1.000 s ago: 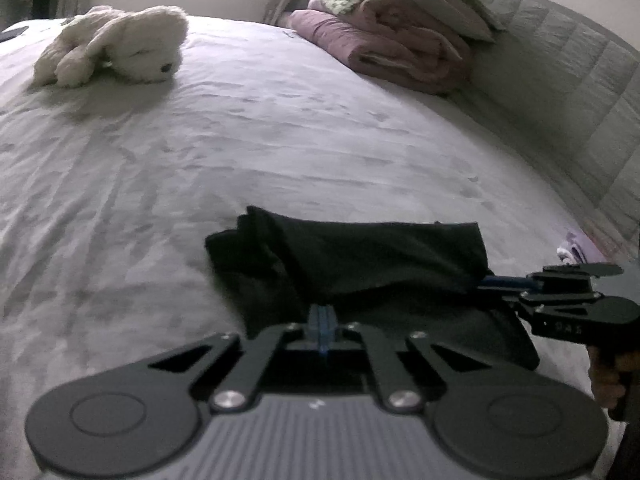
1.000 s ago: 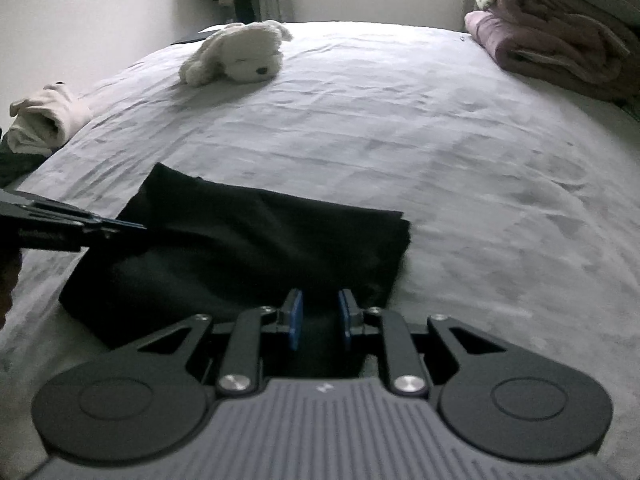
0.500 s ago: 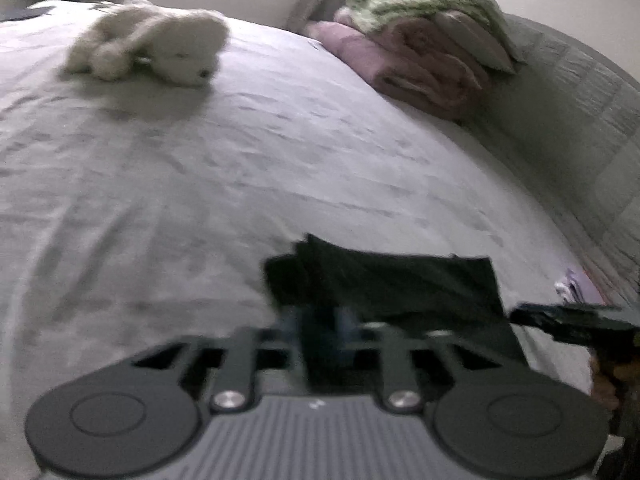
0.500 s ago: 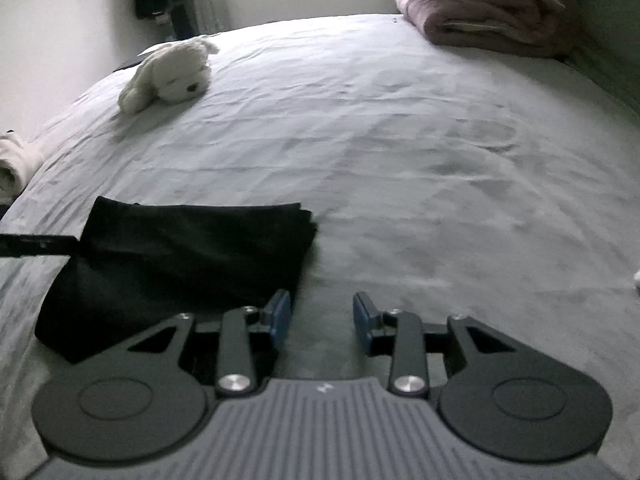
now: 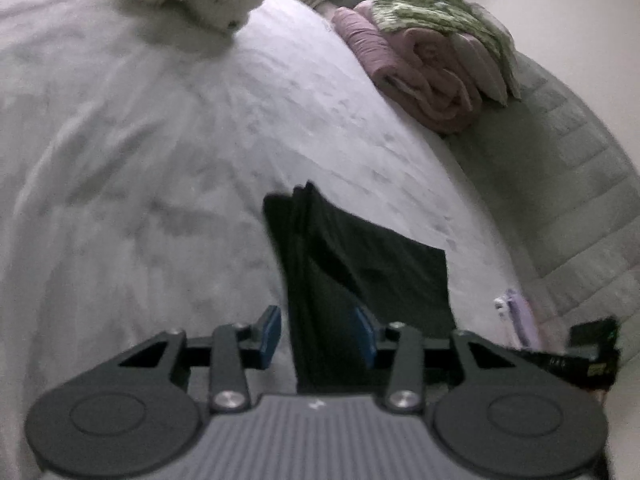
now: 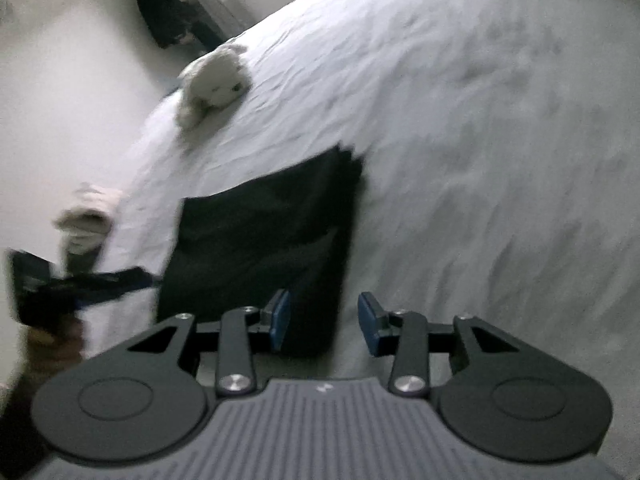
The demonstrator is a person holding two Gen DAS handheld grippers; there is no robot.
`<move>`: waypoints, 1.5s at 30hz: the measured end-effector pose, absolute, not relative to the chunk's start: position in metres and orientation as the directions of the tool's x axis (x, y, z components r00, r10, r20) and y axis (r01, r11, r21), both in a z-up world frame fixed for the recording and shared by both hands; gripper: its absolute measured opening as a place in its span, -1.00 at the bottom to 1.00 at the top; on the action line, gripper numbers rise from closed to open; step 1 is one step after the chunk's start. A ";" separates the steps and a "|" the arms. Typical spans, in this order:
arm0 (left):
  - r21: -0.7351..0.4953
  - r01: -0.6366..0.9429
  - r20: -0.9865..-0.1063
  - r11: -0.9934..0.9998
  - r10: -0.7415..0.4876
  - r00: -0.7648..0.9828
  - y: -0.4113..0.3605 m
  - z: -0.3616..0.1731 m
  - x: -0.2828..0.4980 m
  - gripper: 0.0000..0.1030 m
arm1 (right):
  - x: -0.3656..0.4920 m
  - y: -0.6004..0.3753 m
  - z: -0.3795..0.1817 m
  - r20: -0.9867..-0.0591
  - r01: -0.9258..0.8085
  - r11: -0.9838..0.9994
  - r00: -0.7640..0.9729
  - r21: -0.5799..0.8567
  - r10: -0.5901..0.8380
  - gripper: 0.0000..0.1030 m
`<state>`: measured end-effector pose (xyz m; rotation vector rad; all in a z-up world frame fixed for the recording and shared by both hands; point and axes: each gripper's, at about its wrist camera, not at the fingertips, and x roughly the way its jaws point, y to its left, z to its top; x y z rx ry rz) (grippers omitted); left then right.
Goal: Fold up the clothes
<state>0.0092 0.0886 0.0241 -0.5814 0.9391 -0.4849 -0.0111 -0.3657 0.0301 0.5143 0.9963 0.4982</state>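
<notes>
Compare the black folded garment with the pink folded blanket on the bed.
The black garment is dark and lies flat and thin near the bed's front edge; the pink blanket is pale, thick and bulky, by the headboard. The pink blanket has a green-patterned cloth stacked on it; the black garment carries nothing. Both are folded, on the same bedsheet.

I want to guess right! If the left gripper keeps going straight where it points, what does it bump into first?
Probably the folded black garment. It lies between the opening jaws of the left gripper and straight ahead, on the bed. Depth is hard to judge.
</notes>
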 end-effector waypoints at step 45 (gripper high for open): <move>-0.780 0.027 -0.567 0.625 -0.724 0.394 0.065 -0.014 -0.009 -0.29 | -0.002 -0.361 0.000 -0.557 0.012 0.612 0.429 0.791 0.711 0.07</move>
